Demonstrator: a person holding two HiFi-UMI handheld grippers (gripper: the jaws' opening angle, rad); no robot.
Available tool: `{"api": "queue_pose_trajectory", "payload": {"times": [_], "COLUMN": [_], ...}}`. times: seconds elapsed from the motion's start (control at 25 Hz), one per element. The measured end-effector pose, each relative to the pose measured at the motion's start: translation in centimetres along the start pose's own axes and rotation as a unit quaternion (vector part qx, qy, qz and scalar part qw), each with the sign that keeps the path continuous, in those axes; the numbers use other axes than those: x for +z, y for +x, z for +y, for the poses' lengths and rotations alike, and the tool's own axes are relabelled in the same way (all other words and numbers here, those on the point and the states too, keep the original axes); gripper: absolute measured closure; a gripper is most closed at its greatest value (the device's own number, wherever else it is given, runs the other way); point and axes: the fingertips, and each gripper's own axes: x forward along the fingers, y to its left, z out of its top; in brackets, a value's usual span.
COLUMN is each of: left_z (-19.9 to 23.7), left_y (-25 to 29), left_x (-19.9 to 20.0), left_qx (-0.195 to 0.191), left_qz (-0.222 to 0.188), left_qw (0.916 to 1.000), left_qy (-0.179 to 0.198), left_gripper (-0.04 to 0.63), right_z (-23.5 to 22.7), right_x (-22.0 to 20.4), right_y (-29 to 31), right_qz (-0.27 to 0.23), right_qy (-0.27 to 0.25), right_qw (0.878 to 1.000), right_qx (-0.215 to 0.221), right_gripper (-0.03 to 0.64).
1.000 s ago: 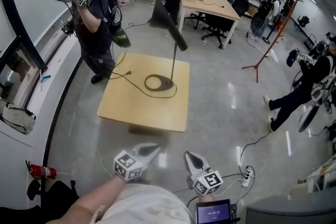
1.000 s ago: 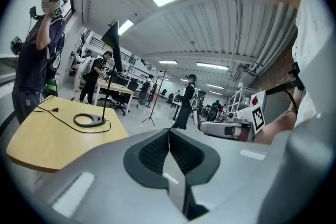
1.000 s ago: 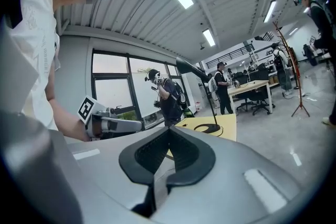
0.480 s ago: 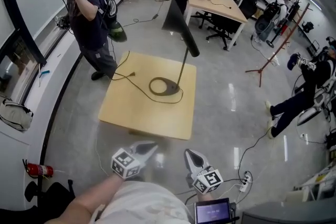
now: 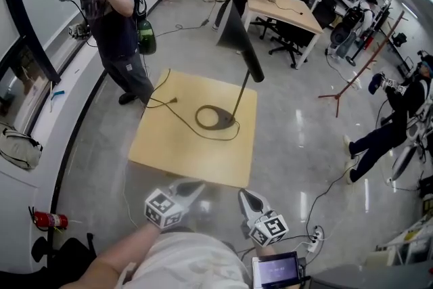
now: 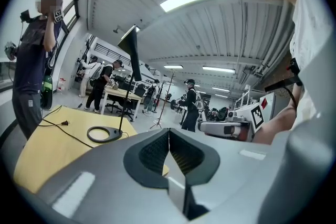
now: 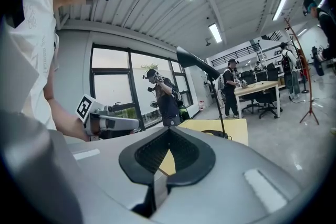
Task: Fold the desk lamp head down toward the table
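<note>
Grey plastic claws sit nearest, low in front of the person's body. The left gripper (image 5: 195,186) and right gripper (image 5: 245,198) both have their jaws pressed together with nothing between them, probably because nothing is within reach yet. Beyond them, well apart from both, stands the wooden table (image 5: 183,152). The desk lamp (image 5: 238,88) sits toward its far edge on a ring base (image 5: 215,117), with its cord (image 5: 177,115) trailing off to the left. The lamp head (image 5: 240,44) is raised high on the slanted stem, so the fold has not begun. A bystander (image 5: 111,17) stands past the far left corner.
</note>
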Motion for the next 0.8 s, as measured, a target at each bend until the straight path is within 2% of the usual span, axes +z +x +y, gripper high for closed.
{"api": "queue_pose_trajectory", "payload": {"times": [0.4,0.64,0.8], "left_z": [1.8,1.4,2.3], "left_y": [0.2,1.5,2.6], "left_x": [2.2,4.6,6.1], "left_qx": [0.010,0.018,0.033], "left_qz": [-0.005,-0.005,-0.007], "left_qw": [0.9998,0.9981,0.9977], "left_qy": [0.018,0.058,0.058], "left_gripper": [0.594,0.594,0.594], "right_z": [-1.3,-3.0,-4.7], "right_x": [1.8,3.1,4.0], "right_y": [2.2,3.2,4.9], "right_qz": [-0.008,-0.006,-0.005], "right_qy": [-0.011,-0.022,-0.021], "right_qw": [1.000,1.000,0.999], "right_qx": [0.001,0.012,0.026], "right_gripper": [0.604,0.604,0.604]}}
